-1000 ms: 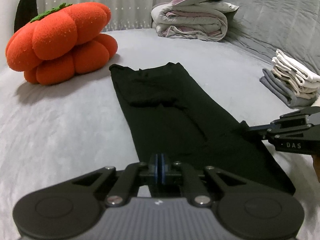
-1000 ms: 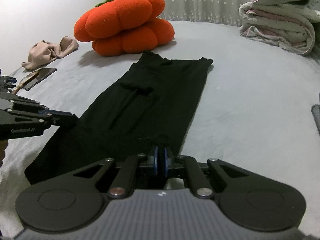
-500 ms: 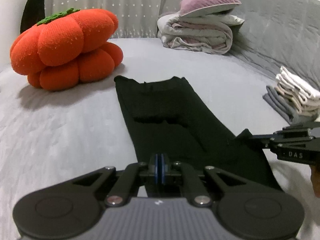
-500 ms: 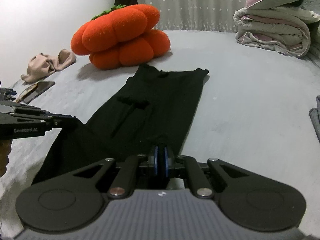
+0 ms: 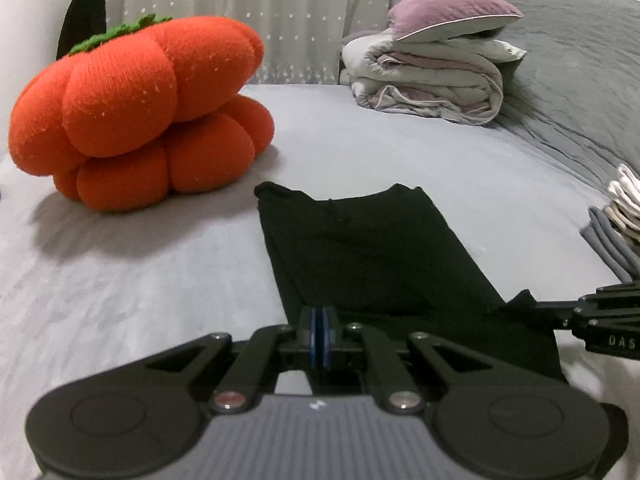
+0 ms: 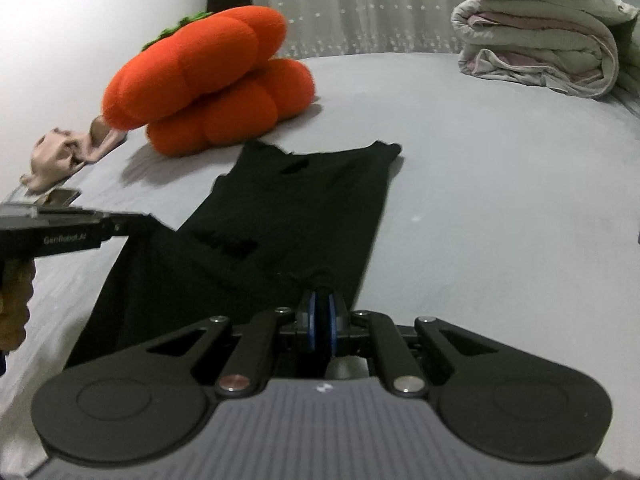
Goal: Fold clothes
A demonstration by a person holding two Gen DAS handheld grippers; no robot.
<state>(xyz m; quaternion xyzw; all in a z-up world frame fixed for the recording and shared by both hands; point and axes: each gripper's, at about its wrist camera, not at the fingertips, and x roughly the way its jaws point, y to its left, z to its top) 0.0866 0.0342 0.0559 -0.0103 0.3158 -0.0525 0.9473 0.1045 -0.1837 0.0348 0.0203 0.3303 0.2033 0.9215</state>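
"DAS" is legible on the right gripper point(image 5: 524, 304), and "GenRobot.AI" on the left gripper point(image 6: 148, 220).

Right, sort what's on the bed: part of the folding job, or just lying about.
Job:
black garment
left gripper, shut on its near hem
right gripper, shut on the hem too

Lying about:
orange pumpkin cushion
rolled quilt
purple pillow
folded stack
beige cloth
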